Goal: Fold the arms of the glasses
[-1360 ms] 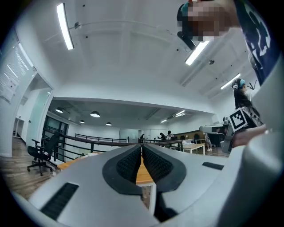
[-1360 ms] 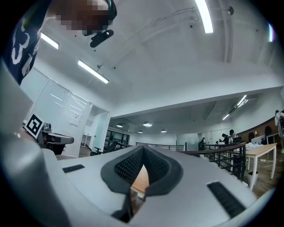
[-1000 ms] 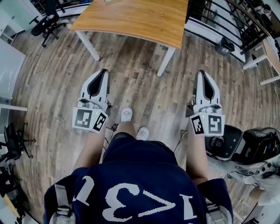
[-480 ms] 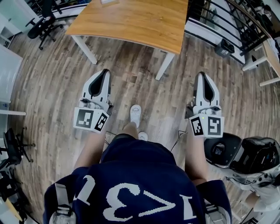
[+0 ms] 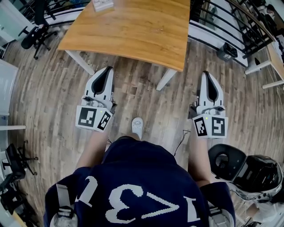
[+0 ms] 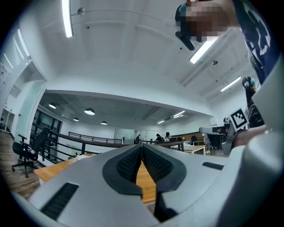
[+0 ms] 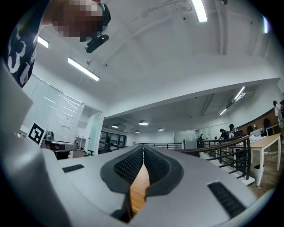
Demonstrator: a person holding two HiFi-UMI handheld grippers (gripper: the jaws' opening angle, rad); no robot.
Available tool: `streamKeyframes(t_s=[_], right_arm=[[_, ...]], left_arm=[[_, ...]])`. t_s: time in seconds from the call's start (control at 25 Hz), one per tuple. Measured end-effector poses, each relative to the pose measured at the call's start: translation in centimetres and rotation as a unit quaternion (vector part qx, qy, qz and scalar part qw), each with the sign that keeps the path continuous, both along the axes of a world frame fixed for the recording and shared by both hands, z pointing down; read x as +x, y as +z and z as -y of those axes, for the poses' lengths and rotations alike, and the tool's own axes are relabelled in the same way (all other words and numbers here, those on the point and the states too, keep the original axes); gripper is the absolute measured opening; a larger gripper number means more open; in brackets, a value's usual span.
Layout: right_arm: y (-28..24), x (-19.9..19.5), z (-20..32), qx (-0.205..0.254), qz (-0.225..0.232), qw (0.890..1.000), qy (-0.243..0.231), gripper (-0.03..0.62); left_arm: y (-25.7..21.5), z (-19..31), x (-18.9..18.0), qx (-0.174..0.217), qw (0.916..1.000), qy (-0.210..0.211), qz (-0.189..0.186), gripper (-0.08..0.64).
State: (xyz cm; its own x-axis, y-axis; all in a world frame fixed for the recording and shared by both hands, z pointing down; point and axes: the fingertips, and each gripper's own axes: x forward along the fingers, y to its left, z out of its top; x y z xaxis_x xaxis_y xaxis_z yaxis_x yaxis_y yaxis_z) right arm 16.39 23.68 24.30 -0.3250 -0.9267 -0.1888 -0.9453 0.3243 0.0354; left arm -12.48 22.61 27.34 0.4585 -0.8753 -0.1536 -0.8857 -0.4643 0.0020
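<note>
Both are pinched closed on nothing: the white left gripper (image 5: 105, 73) and white right gripper (image 5: 207, 76) hang over the wood-plank floor (image 5: 146, 91), just short of the light wooden table (image 5: 133, 26). A small pale thing (image 5: 102, 5) sits at the table's far edge, well apart from both, but it's too tiny to tell if it's the glasses.

shirt (image 5: 133, 199) | white numerals, a 3 clear | rest unsure
</note>
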Motion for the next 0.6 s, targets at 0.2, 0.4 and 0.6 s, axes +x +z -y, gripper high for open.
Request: streamKeyframes(t_s=[0.2, 0.4, 0.6], right_arm=[[0.2, -0.7, 4.9, 0.005, -0.019, 1.0, 0.016, 0.028], [0.1, -1.1, 8.0, 0.009, -0.015, 1.0, 0.021, 0.028], [1.1, -1.3, 10.0, -0.007, -0.008, 1.0, 0.017, 0.028]], left_arm=[[0.4, 5.0, -0.7, 0.001, 1.0, 0.007, 0.004, 0.026], [0.9, 8.5, -1.2, -0.001, 0.9999, 0.013, 0.003, 0.026], [1.8, 10.6, -1.5, -0.013, 0.9998, 0.015, 0.002, 0.026]])
